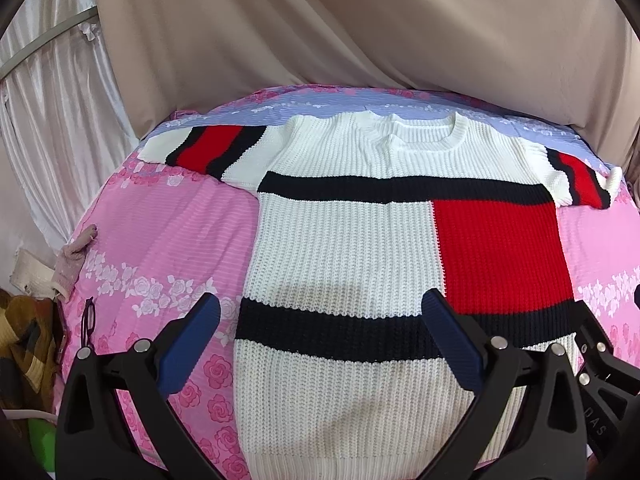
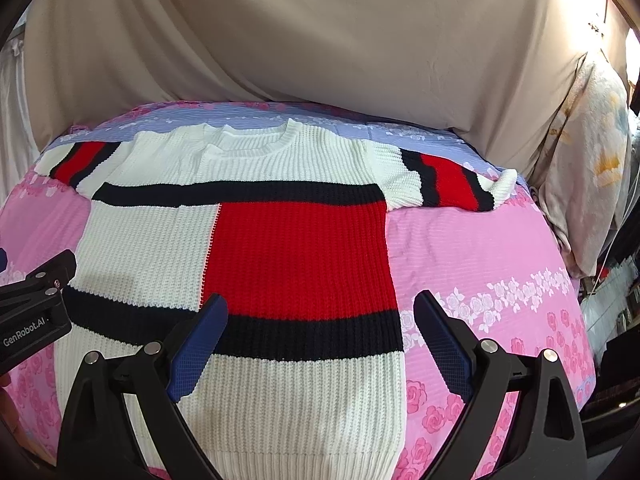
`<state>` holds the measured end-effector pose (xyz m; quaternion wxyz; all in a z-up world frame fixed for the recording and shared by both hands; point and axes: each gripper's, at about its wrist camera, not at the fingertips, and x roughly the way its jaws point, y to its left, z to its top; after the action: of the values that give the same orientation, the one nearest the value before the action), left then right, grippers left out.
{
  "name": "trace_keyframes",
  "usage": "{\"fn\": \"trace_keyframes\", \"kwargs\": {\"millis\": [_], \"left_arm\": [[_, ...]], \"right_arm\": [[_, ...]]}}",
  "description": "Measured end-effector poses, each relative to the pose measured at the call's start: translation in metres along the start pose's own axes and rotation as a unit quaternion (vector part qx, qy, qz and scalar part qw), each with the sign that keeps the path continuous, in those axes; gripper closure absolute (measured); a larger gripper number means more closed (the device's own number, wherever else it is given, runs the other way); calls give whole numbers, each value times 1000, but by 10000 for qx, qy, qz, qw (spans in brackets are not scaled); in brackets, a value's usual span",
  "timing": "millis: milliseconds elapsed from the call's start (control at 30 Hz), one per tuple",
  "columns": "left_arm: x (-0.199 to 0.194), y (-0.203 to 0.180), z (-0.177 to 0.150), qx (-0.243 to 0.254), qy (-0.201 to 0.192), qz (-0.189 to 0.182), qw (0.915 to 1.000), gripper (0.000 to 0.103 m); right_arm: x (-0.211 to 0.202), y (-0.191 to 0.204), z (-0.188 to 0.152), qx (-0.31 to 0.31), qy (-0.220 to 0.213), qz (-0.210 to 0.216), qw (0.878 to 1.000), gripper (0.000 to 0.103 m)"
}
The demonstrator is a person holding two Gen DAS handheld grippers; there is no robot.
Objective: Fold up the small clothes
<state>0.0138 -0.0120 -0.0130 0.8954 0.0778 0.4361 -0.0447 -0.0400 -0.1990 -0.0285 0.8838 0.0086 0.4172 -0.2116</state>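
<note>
A small knitted sweater [image 1: 340, 248] [image 2: 168, 240], white with black bands and a red block, lies flat and face up on the bed, collar at the far side and both short sleeves spread out. My left gripper [image 1: 320, 304] hovers open over the lower left part of the sweater, near the lower black band. My right gripper [image 2: 320, 304] hovers open over the lower right part, one finger above the red block and the other above the bedsheet. Neither holds anything. The right gripper's body [image 1: 600, 364] shows at the left view's right edge, and the left gripper's body [image 2: 32, 312] at the right view's left edge.
A pink and lilac floral bedsheet [image 1: 160, 248] [image 2: 480, 256] covers the bed. Beige cloth [image 1: 360, 20] hangs behind it. Glasses [image 1: 88, 320] lie near the bed's left edge, beside a pinkish cloth [image 1: 72, 256]. A patterned pillow or bedding [image 2: 588, 160] sits at the right.
</note>
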Motion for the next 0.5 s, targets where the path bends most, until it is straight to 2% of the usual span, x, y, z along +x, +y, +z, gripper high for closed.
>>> {"fn": "trace_keyframes", "kwargs": {"millis": [500], "left_arm": [[0, -3, 0, 40, 11, -22, 10000, 5]], "right_arm": [[-1, 0, 0, 12, 15, 5, 10000, 11]]}}
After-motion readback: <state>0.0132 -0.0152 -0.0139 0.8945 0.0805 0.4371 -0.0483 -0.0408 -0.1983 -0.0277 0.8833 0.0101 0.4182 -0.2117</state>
